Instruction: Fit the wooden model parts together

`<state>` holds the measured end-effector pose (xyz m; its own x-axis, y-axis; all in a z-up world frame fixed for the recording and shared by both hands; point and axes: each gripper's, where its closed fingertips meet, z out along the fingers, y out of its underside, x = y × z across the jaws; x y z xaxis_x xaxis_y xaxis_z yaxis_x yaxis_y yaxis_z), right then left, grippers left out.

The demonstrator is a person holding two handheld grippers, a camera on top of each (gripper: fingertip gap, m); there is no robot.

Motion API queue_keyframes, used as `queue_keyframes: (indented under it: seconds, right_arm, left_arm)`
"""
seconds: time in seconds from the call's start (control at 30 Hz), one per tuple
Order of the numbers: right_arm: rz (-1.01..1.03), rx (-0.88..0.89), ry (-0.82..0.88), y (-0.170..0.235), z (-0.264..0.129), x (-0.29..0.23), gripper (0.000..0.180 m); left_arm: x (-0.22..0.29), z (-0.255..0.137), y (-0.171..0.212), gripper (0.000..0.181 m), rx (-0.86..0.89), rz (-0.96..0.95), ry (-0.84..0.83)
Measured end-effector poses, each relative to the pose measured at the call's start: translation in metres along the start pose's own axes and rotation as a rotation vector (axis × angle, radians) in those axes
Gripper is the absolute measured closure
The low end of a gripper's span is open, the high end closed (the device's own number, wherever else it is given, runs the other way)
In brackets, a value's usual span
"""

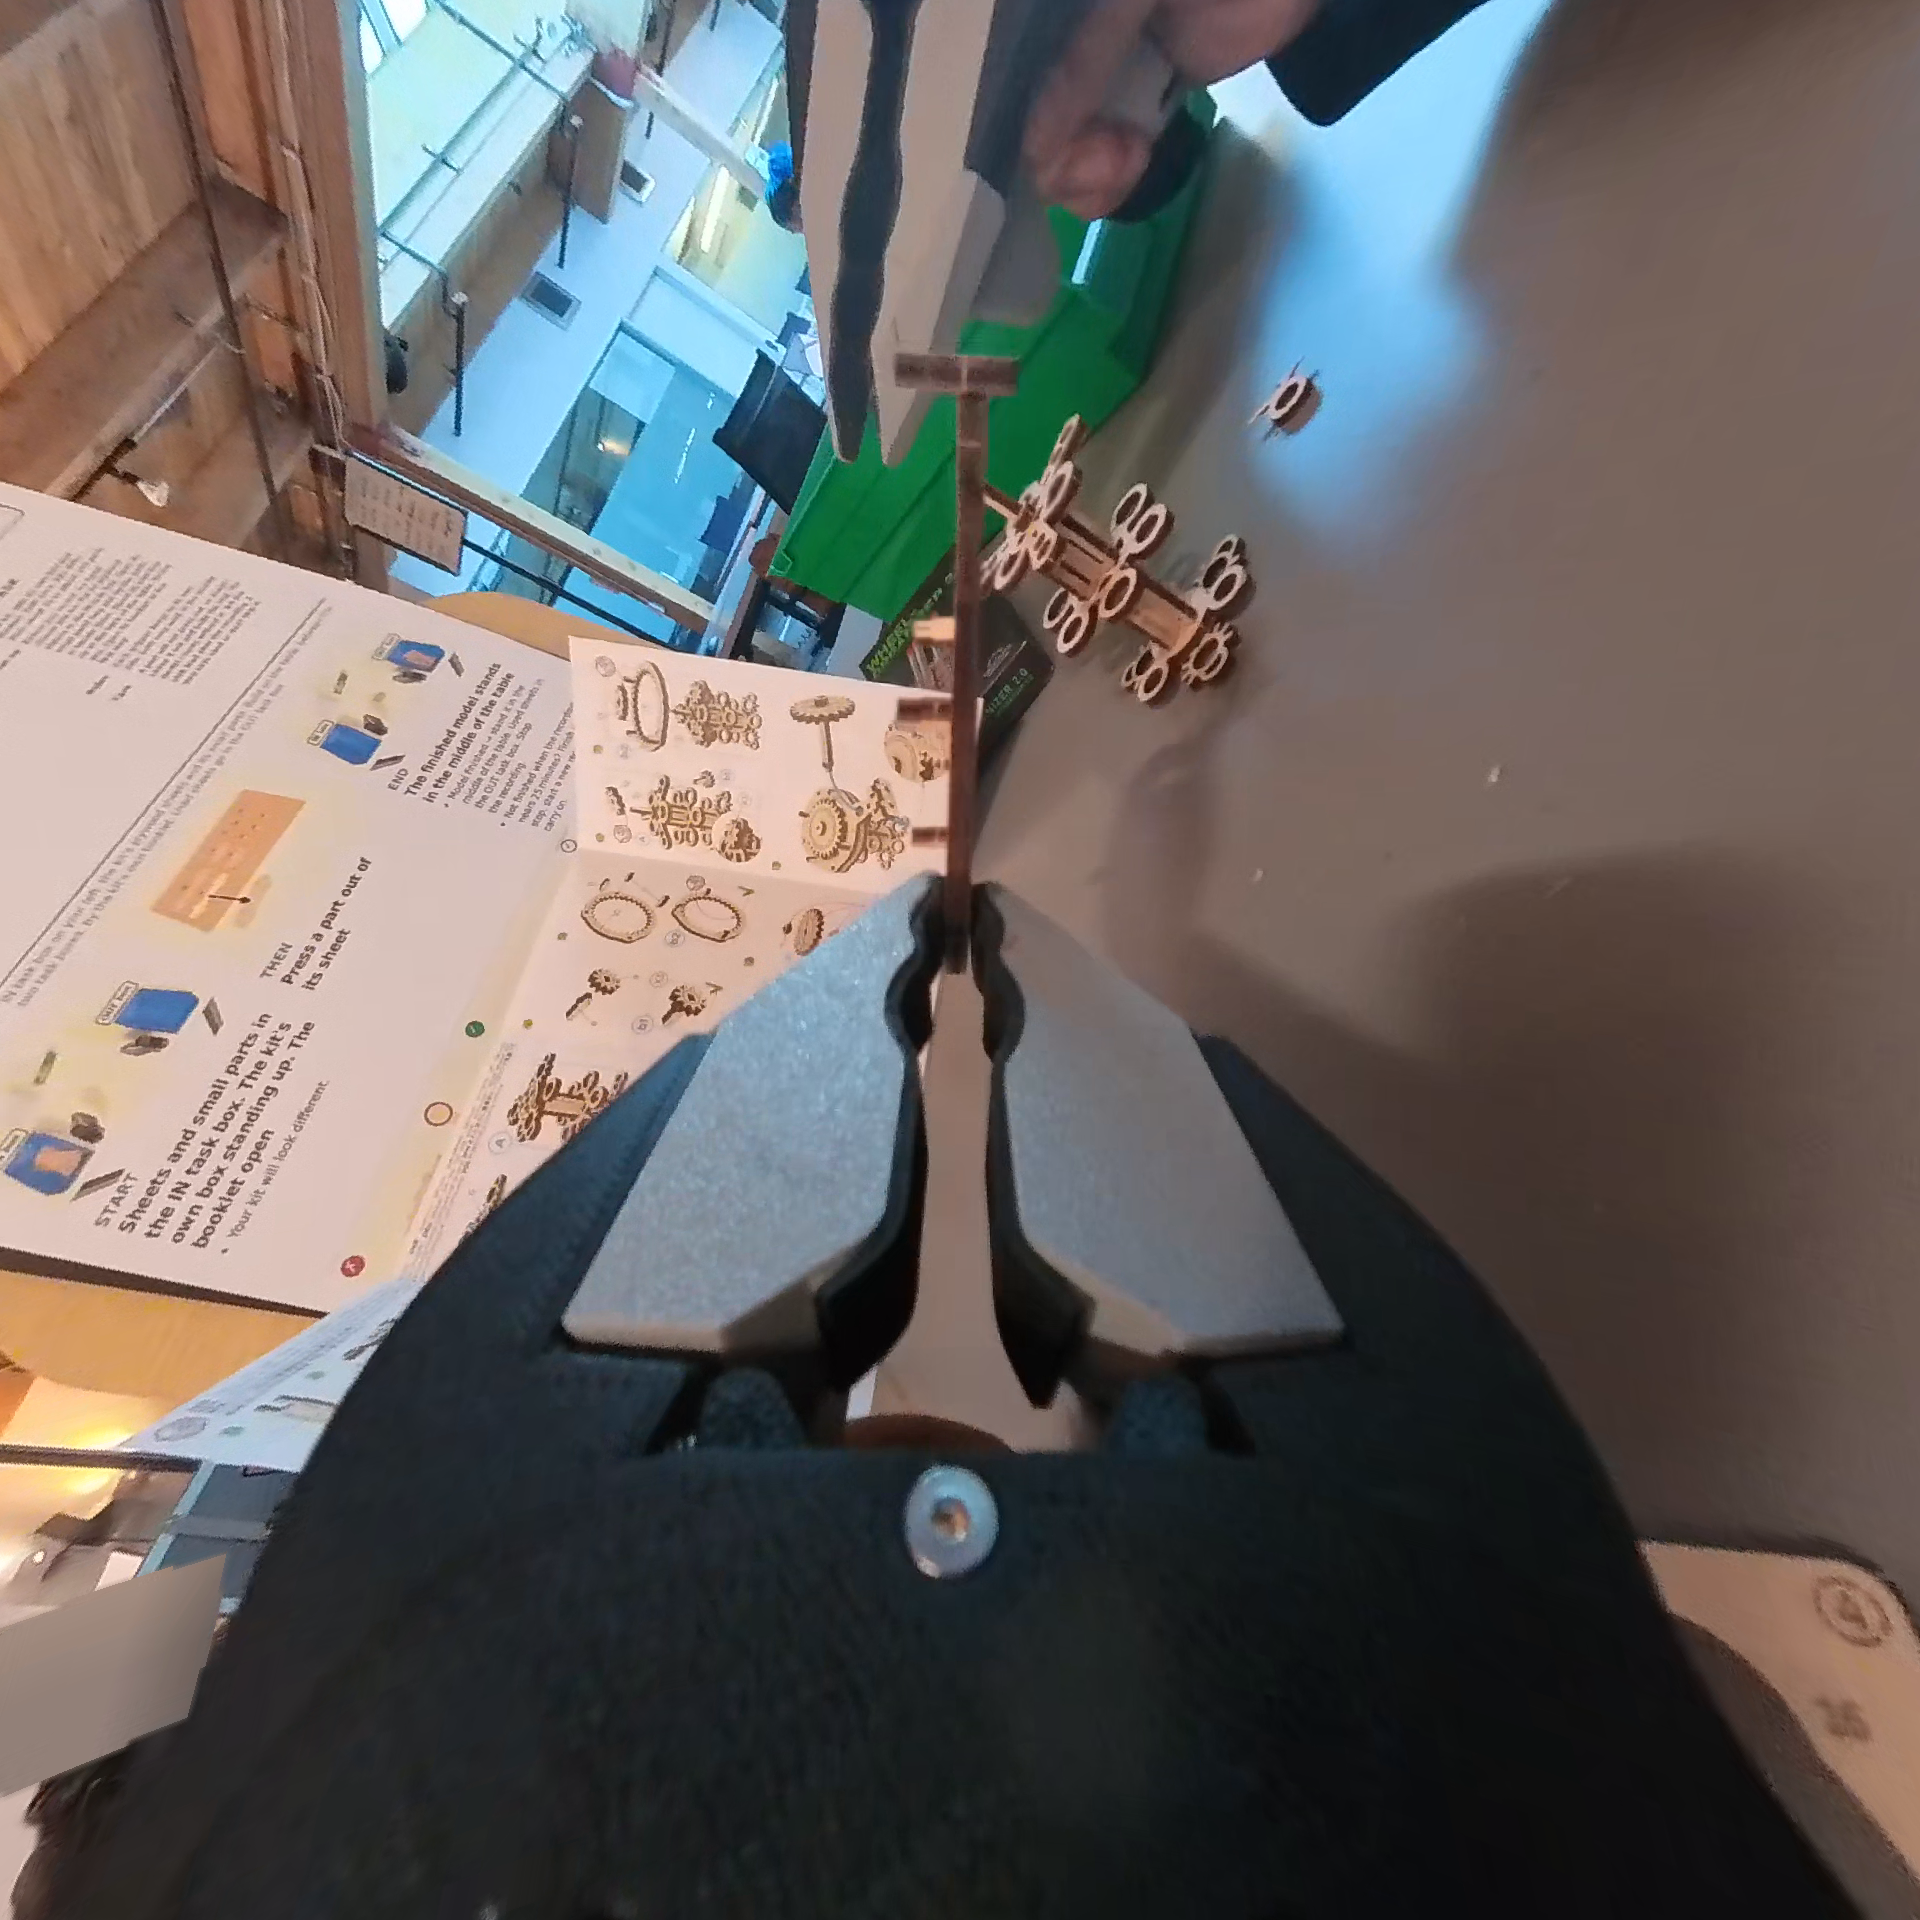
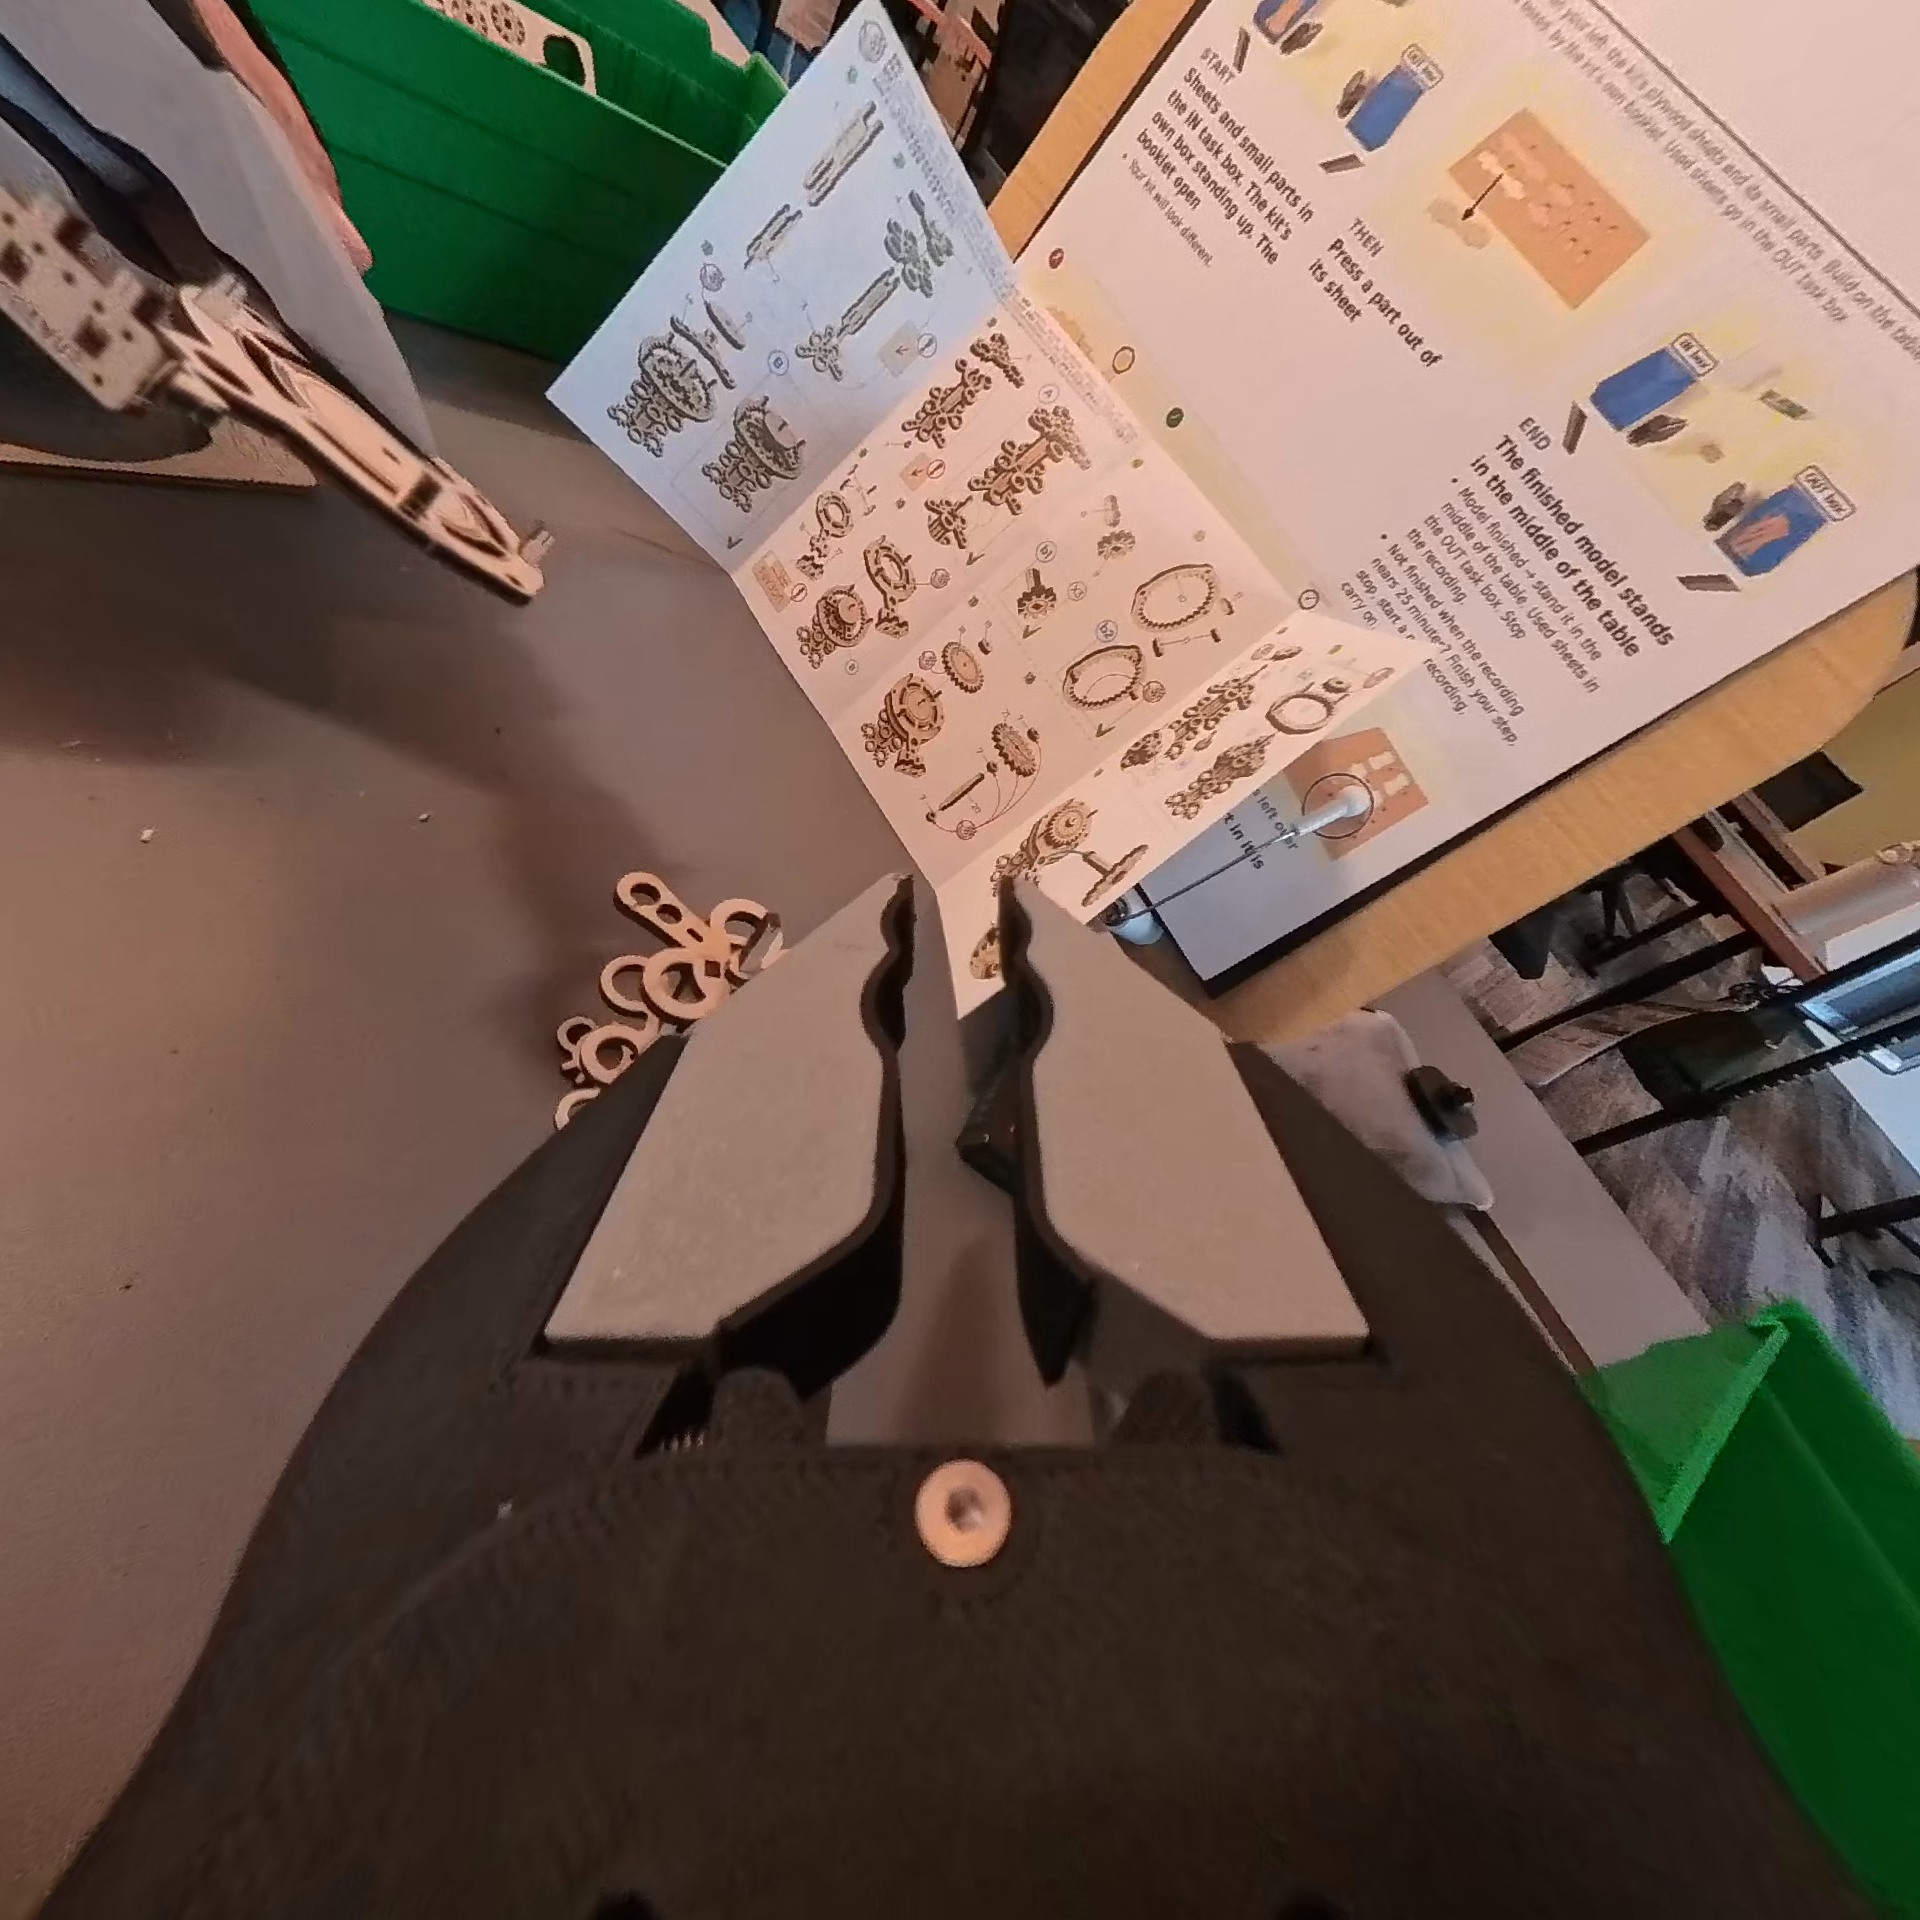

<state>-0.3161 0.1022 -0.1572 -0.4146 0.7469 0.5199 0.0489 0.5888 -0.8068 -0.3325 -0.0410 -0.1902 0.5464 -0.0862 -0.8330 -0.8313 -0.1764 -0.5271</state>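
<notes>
My left gripper (image 1: 956,925) is shut on the near end of a long flat wooden part (image 1: 964,644), seen edge-on, with a short cross piece at its far end. The right wrist view shows it from the side as a cut-out plate (image 2: 343,447) held above the table. My right gripper (image 2: 956,894) is slightly open and empty. In the left wrist view its fingers (image 1: 857,312) hang just left of the cross piece. A wheeled wooden model (image 1: 1122,592) lies on the grey table (image 1: 1558,935). It also shows left of my right gripper (image 2: 665,977).
A folded picture booklet (image 2: 987,571) stands by a large printed sheet (image 2: 1558,312). A green bin (image 2: 499,156) stands behind and another (image 2: 1787,1558) at the near right. A small wooden piece (image 1: 1288,400) lies apart. A hand (image 1: 1101,135) holds the right gripper. The grippers' ends are close to 15 centimetres from one another.
</notes>
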Motion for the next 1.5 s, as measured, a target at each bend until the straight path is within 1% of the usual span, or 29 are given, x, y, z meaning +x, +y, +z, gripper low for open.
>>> queue_keyframes:
  seconds: [0.03, 0.3, 0.37, 0.43, 0.57, 0.63, 0.87, 0.97, 1.27, 1.37, 1.4, 1.43, 1.5]
  right_arm:
    - [-0.002, -0.001, -0.001, 0.000, 0.000, -0.001, 0.167]
    - [-0.002, 0.003, 0.011, -0.001, -0.002, 0.001, 0.168]
    - [-0.002, 0.008, 0.014, -0.001, -0.004, 0.002, 0.168]
    - [-0.004, 0.008, 0.015, 0.000, -0.005, 0.002, 0.168]
    - [-0.005, 0.000, 0.006, 0.002, -0.004, 0.002, 0.168]
    - [-0.010, -0.002, 0.002, 0.002, -0.003, 0.000, 0.168]
    - [-0.018, 0.004, 0.027, -0.001, -0.006, 0.003, 0.168]
    - [-0.011, 0.010, 0.039, -0.002, -0.008, 0.006, 0.168]
    - [-0.007, 0.014, 0.060, -0.002, -0.011, 0.012, 0.168]
    - [-0.003, 0.016, 0.063, -0.002, -0.012, 0.013, 0.168]
    - [-0.002, 0.015, 0.062, -0.002, -0.012, 0.013, 0.168]
    - [-0.002, 0.014, 0.061, -0.002, -0.011, 0.013, 0.168]
    - [-0.004, 0.012, 0.060, -0.002, -0.011, 0.012, 0.168]
  left_arm:
    - [0.001, 0.000, 0.000, 0.180, 0.000, 0.002, 0.002]
    - [-0.001, 0.000, 0.000, 0.181, -0.015, 0.026, -0.020]
    - [0.002, 0.001, 0.007, 0.181, -0.058, 0.076, -0.022]
    - [0.006, 0.003, 0.020, 0.180, -0.142, 0.197, -0.021]
    - [0.010, 0.004, 0.054, 0.181, -0.384, 0.511, -0.013]
    - [0.009, 0.005, 0.062, 0.181, -0.444, 0.604, -0.023]
    - [0.021, 0.009, 0.078, 0.179, -0.544, 0.591, 0.033]
    - [0.024, 0.010, 0.076, 0.177, -0.543, 0.594, 0.041]
    - [0.030, 0.009, 0.074, 0.162, -0.524, 0.545, 0.067]
    - [0.030, 0.007, 0.073, 0.163, -0.510, 0.538, 0.068]
    - [0.028, 0.007, 0.075, 0.167, -0.518, 0.527, 0.065]
    - [0.028, 0.006, 0.076, 0.175, -0.520, 0.521, 0.068]
    - [0.028, 0.006, 0.076, 0.177, -0.510, 0.520, 0.067]
